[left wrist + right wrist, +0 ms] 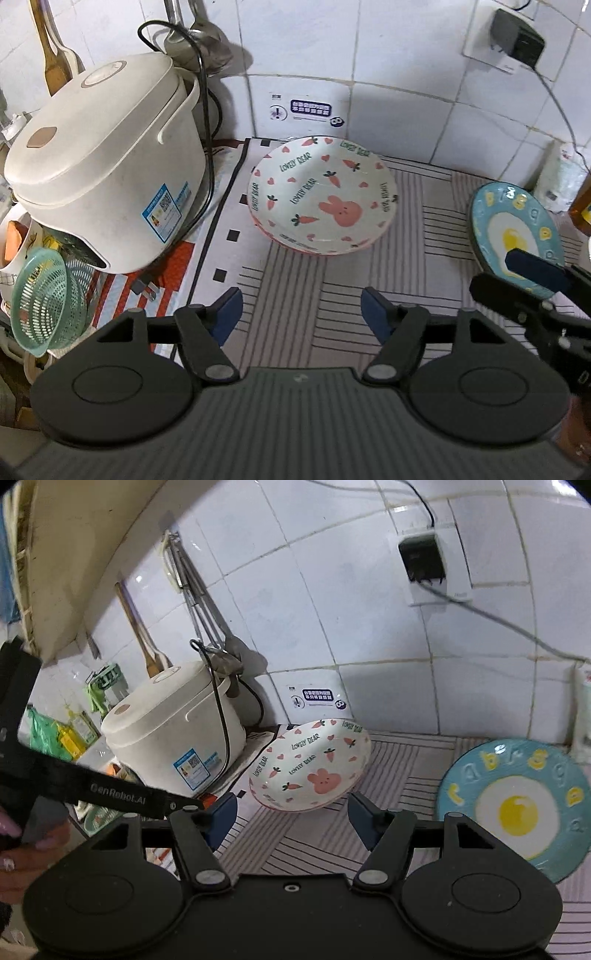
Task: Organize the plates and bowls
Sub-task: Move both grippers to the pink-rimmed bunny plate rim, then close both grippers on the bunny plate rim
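While both grippers, left (pixel 301 314) and right (pixel 291 821), hover with fingers spread and empty, we next grasp the plate (pixel 513 812) to stack with the bowl (pixel 321 195).

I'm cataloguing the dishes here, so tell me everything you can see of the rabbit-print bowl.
The rabbit-print bowl is wide and shallow, glossy white like glazed ceramic, printed with a pink rabbit, carrots, hearts and green "LOVELY BEAR" lettering. A pink edge shows beneath its rim, perhaps a second dish under it; I cannot tell. It looks empty and rests upright on the striped mat near the tiled wall, right of the rice cooker, apart from it. Neither gripper touches it.
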The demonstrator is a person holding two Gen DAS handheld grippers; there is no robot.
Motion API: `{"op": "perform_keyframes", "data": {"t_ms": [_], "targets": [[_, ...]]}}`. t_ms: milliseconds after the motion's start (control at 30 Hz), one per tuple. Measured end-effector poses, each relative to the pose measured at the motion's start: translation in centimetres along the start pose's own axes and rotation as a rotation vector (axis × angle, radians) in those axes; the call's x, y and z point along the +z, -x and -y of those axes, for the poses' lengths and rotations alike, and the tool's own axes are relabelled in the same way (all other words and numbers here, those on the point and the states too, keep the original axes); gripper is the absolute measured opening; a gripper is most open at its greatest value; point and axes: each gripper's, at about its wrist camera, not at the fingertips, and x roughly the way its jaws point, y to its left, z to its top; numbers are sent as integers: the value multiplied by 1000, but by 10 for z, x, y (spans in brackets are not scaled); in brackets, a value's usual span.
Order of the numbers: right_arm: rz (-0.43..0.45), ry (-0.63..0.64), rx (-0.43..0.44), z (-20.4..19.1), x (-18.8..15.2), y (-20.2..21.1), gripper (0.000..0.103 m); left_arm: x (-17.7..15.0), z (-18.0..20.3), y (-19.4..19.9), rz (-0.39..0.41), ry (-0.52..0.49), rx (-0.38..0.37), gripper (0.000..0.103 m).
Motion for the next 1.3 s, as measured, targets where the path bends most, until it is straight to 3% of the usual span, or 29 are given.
{"op": "perform_keyframes", "data": {"t_ms": [133, 333, 633, 767, 967, 1067, 1133, 1167, 1233, 1300], "targets": [[25, -15, -10, 2, 0, -22, 74, 5, -13, -23, 5, 11, 4, 75], [57, -73, -15, 16, -9, -68, 74, 11, -31, -63, 90, 18, 93, 81], [11, -169, -33, 41, -20, -133, 74, 25, -51, -120, 46, 134, 18, 81], [-15, -190, -54, 46, -21, -152, 72, 26, -51, -143, 20, 136, 13, 81], [-53, -225, -103, 53, -17, -172, 55, 33, -56, -161, -26, 160, -43, 81], [-45, -236, -127, 55, -15, -174, 48, 36, -57, -166, -26, 151, -48, 76], [-45, -247, -130, 57, -13, -175, 45, 38, -57, -169, -22, 137, -68, 61], [-48, -250, -134, 57, -12, -176, 39, 39, -57, -170, -22, 129, -73, 58], [-63, -244, -144, 57, -10, -180, 29, 40, -55, -173, -25, 109, -79, 40], [-83, -235, -161, 56, -10, -186, 19, 40, -54, -177, -33, 120, -98, 36]]}}
